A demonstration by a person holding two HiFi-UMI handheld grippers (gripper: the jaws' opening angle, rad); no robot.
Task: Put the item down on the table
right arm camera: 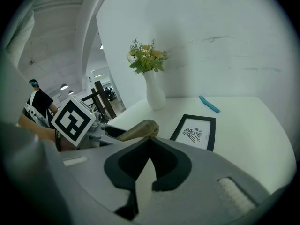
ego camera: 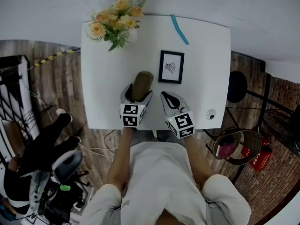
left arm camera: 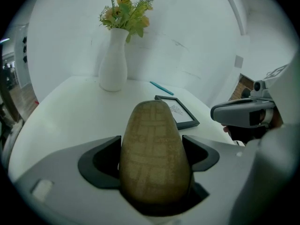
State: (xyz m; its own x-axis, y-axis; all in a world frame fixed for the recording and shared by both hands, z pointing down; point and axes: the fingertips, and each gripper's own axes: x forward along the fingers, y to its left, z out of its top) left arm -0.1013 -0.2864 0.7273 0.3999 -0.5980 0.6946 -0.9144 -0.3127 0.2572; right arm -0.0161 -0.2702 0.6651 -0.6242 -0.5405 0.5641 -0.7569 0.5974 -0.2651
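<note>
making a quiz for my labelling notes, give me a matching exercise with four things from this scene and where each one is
1. brown woven item
2. picture frame
3. teal stick
4. vase of flowers

A. far left corner of the table
B. lying flat mid-table
C. between the jaws of the left gripper
D. near the far edge, right of the flowers

Pairs: 1-C, 2-B, 3-D, 4-A

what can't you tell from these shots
- Whether the brown item touches the table: the left gripper body covers its underside in the left gripper view, and the head view looks straight down.
- The vase in the head view: hidden under the flowers.
- The drawing in the frame: too small for detail.
- A small round thing at the table's edge: too small to identify.
</note>
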